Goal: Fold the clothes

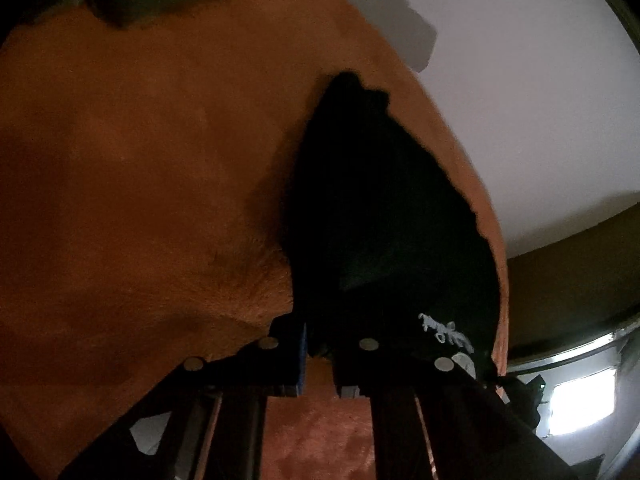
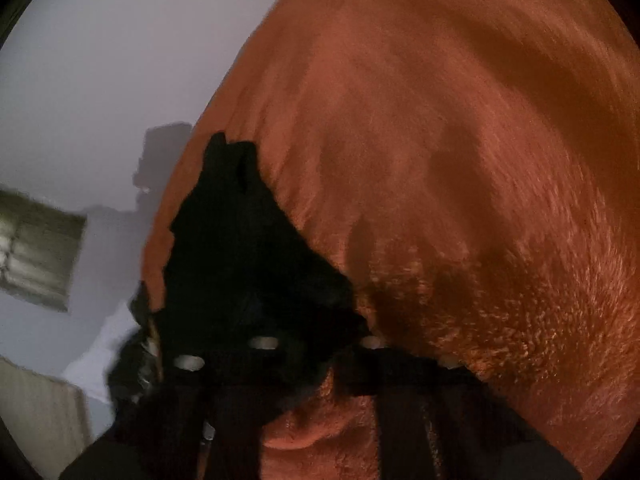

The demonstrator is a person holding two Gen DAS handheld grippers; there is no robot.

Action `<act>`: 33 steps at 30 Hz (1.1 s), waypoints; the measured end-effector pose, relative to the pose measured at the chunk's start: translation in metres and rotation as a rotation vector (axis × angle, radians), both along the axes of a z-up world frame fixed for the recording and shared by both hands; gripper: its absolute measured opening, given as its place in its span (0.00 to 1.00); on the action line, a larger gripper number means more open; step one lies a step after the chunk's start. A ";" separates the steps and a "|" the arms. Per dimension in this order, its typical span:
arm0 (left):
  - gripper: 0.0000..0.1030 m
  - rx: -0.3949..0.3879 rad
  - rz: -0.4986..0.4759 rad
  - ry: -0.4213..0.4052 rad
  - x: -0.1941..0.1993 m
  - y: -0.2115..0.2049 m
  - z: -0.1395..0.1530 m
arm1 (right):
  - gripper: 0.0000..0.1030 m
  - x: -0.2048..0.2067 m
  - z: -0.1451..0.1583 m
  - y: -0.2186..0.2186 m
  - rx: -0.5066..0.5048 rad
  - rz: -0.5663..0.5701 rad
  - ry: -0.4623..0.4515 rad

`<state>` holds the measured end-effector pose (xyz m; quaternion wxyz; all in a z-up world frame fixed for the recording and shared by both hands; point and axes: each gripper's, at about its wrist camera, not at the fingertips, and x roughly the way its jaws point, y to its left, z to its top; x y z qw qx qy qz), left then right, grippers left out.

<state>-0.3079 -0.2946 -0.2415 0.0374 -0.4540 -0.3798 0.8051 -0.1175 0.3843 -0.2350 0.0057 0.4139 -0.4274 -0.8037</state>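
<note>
Black garment (image 1: pixel 376 216), both ends held, mid-fold over orange fleece blanket (image 1: pixel 140 160)

Left gripper (image 1: pixel 320 354) and right gripper (image 2: pixel 316 346) each pinch the dark cloth at lower centre of frame; garment bunched, white script print at lower right; next move, by judgement: bring the 2 held ends level, then lay flat
</note>
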 end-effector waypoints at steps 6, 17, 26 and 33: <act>0.09 -0.029 -0.068 -0.034 0.063 -0.006 0.013 | 0.04 0.056 0.047 -0.017 0.093 0.049 0.014; 0.13 -0.108 -0.218 -0.120 0.177 -0.015 0.026 | 0.05 0.234 0.030 -0.016 0.095 0.113 -0.180; 0.63 -0.284 -0.384 0.012 0.143 -0.041 0.101 | 0.52 0.197 0.072 -0.003 0.315 0.315 -0.177; 0.65 -0.481 -0.575 0.000 -0.003 -0.016 0.081 | 0.68 0.070 0.116 -0.042 0.570 0.558 0.027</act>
